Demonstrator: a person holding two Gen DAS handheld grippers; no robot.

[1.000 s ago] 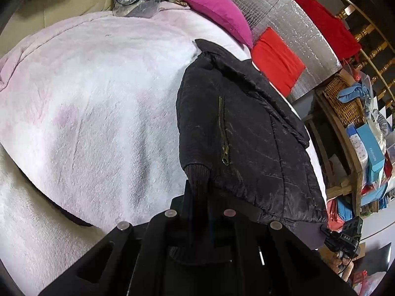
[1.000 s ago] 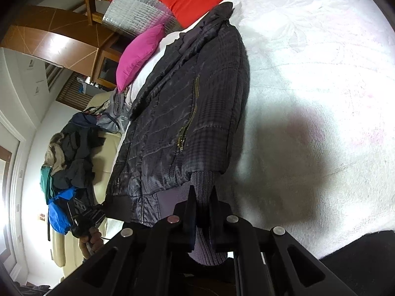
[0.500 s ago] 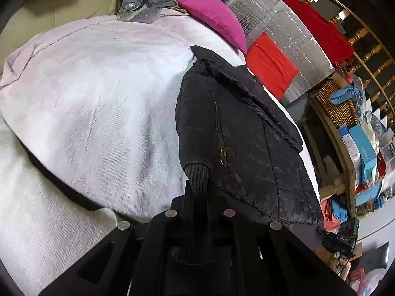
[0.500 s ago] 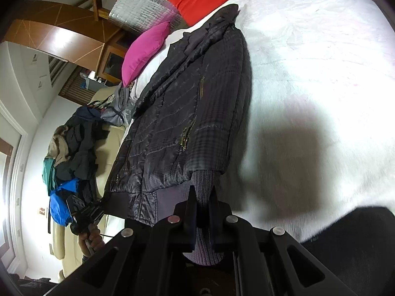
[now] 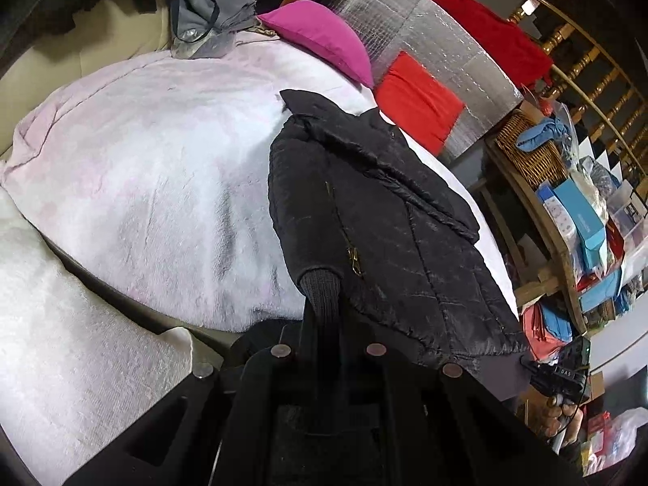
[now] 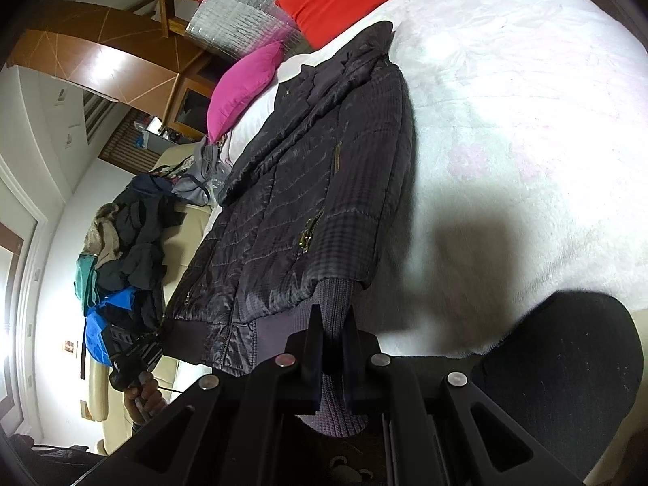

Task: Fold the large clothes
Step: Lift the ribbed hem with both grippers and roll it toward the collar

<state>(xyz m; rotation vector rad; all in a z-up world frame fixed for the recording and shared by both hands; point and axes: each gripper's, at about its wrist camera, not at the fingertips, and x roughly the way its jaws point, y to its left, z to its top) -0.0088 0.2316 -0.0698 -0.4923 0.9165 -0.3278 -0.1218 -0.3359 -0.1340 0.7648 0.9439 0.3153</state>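
Here, jacket point(image 5: 384, 218) cuffs pinched between fingers point(image 6: 314, 348)

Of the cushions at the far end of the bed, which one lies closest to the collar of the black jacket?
The pink cushion. It lies just beyond the black jacket collar, while the red cushion leans farther off against the silver padded panel.
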